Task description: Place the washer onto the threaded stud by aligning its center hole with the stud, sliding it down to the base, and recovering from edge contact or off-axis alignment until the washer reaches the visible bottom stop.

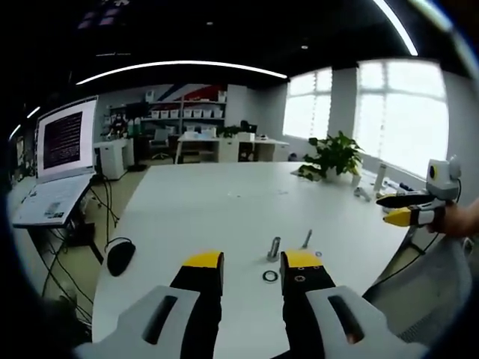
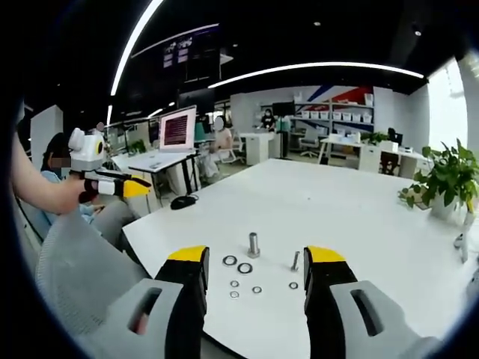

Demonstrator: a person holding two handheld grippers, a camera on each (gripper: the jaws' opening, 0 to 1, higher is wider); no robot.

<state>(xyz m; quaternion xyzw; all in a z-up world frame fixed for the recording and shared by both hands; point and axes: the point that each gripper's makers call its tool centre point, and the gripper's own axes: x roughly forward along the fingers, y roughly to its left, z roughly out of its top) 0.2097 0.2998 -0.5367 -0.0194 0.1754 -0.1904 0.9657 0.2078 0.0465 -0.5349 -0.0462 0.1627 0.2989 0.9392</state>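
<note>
Left gripper view: left gripper (image 1: 251, 263) hanging over the near edge of the white table (image 1: 217, 202), jaws spread, nothing between them; threaded stud (image 1: 274, 247) upright just inside that edge, a smaller bolt (image 1: 307, 238) beside it; one washer (image 1: 270, 276) flat on the tabletop ahead of the jaws; computer mouse (image 1: 120, 256) by the left edge, potted plant (image 1: 332, 155) toward the far right edge; right gripper (image 1: 394, 209) off the right edge, state unclear.

Right gripper view: right gripper (image 2: 254, 259) released, jaws wide, holding nothing; stud (image 2: 254, 244) standing near the near edge, loose washers (image 2: 245, 268) scattered flat just before it, none on it; left gripper (image 2: 138, 187) raised off the table's left edge.
</note>
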